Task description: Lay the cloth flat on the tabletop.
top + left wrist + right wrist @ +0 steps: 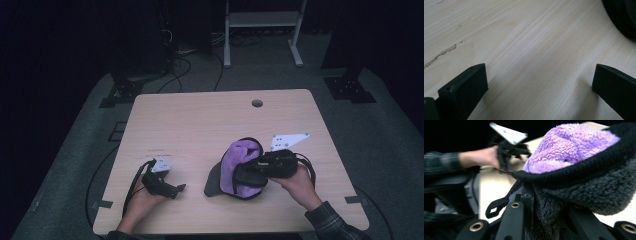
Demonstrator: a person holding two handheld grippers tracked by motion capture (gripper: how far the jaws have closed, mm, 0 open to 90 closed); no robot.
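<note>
High view: right hand-held gripper point(245, 176) clamped on purple-lined grey slipper point(239, 167); left hand-held gripper point(180, 189) jaws apart, resting on table point(200, 120).

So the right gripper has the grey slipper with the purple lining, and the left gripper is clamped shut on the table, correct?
Not quite. The left gripper is open: the left gripper view shows its jaws standing wide apart over bare table, holding nothing. The right gripper does grip the grey slipper with the purple lining.

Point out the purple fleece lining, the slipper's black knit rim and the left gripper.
purple fleece lining point(571, 145), right gripper view, fluffy middle.
black knit rim point(584, 170), right gripper view, ribbed edge.
left gripper point(181, 188), high view, between its jaws.
</note>
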